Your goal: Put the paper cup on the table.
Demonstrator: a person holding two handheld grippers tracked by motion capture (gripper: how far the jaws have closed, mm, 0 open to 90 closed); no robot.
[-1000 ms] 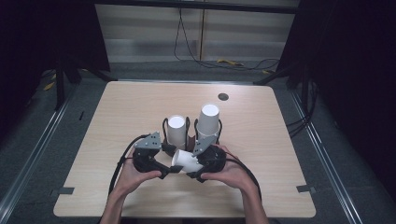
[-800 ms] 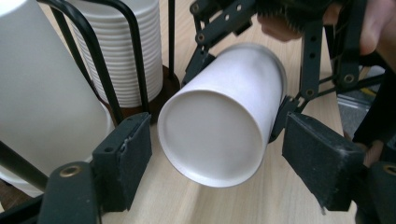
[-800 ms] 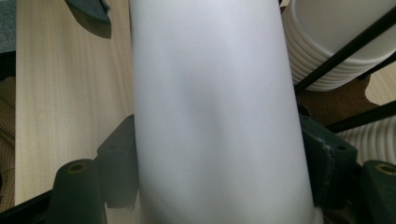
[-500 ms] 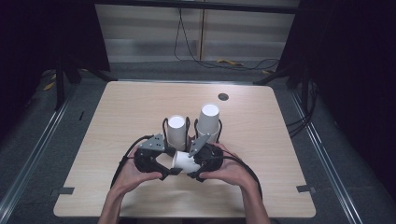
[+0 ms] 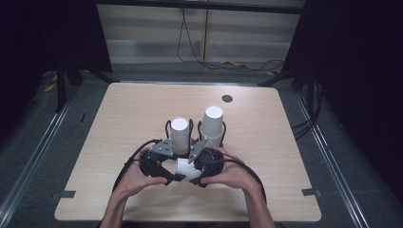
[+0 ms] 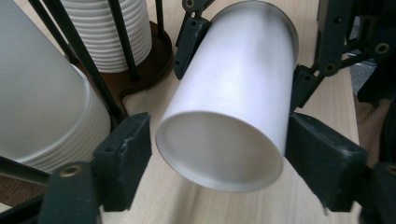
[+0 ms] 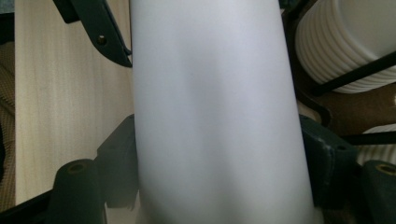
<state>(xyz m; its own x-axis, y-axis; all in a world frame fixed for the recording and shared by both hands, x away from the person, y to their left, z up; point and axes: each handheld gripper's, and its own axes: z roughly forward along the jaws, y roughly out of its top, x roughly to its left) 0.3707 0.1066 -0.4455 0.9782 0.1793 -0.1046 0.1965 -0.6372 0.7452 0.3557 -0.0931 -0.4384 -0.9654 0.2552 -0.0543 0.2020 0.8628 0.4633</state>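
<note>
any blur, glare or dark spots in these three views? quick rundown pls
High view: table evenly lit, surroundings nearly black, both grippers small and soft. Left gripper view: the white cup sharp at its far end, its near rim slightly blurred, no harsh glare. Right gripper view: the cup so close that it goes soft and washed out, with faint banding; the cup stacks beside it sharper.

Both my forearms come in low and meet near the table's near edge. My left gripper has just been closing, jaws flanking the paper cup, a gap on one side. My right gripper clamps that cup, facing the left one.
</note>
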